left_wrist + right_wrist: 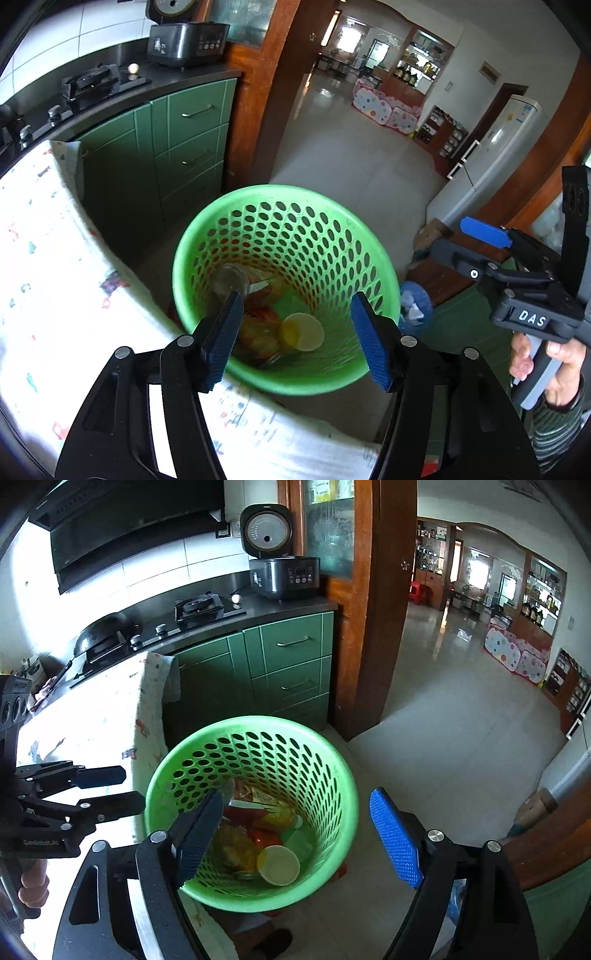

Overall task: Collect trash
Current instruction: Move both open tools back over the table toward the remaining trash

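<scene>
Left wrist view looks steeply down into a green perforated basket (286,236) standing on the floor just beside the corner of a table covered with a patterned cloth (55,266). The left gripper (295,332) hangs over the basket's near rim with its jaws spread wide and nothing between them. Inside the basket lie a pale cup (304,331), orange and red wrappers (260,325) and a clear bottle (231,282), all piled at the bottom.

At the right edge of this view, the right gripper (465,240) points leftward toward the basket, held by a hand (543,363) wrapped around its grey handle. Its fingers sit close together here, and it carries nothing.

Right wrist view also tilts down over the basket (251,746), showing the right gripper's (295,830) jaws released and wide, empty. The cup (279,864) and wrappers (255,812) show below. The left gripper (122,792) reaches in from the left edge, above the cloth (92,720).
</scene>
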Tool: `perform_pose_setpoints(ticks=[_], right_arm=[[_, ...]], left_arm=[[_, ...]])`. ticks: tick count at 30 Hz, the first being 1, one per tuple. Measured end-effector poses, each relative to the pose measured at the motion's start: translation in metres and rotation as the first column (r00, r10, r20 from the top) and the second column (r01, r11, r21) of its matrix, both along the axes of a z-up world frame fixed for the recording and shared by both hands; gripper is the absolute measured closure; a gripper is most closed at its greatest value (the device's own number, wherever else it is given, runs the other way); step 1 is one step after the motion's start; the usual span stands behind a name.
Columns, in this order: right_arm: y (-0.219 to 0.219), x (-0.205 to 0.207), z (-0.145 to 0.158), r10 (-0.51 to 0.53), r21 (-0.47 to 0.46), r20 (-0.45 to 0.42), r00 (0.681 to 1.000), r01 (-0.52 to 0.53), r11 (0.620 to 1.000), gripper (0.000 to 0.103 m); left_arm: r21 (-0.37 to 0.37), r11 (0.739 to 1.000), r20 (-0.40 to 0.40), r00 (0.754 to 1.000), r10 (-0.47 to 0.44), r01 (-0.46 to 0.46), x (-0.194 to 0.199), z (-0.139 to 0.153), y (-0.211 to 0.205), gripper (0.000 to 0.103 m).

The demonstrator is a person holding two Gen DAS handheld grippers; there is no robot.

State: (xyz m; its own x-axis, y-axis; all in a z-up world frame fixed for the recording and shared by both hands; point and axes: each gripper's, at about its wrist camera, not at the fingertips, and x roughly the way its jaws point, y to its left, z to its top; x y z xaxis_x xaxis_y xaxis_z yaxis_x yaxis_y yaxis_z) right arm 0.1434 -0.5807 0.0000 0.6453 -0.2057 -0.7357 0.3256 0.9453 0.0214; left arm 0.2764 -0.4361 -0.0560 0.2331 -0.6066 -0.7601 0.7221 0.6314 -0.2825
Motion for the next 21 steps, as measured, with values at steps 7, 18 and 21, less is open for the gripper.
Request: perform_pose_setpoints(ticks=[7,18,21], right_arm=[[0.040,0.000,0.009,0.066,-0.003,0.022,0.998,-0.066,0.998,0.024],[0.149,0.029,0.022,0.260,0.023,0.058,0.964,-0.261,0.965,0.019],[0.185,0.041,0.025,0.317,0.025,0.064,0.946,-0.319,0.948,0.017]], left_arm=[[0.002,0.995,0.073,0.992,0.101,-0.102,-0.014,0.023,0.069,0.042],[0.047,0.929,0.179,0.919,0.353,-0.366,-0.022,0.055,0.218,0.042],[0.058,0.893,0.208,0.880,0.427,-0.447,-0.022,0.061,0.265,0.042]])
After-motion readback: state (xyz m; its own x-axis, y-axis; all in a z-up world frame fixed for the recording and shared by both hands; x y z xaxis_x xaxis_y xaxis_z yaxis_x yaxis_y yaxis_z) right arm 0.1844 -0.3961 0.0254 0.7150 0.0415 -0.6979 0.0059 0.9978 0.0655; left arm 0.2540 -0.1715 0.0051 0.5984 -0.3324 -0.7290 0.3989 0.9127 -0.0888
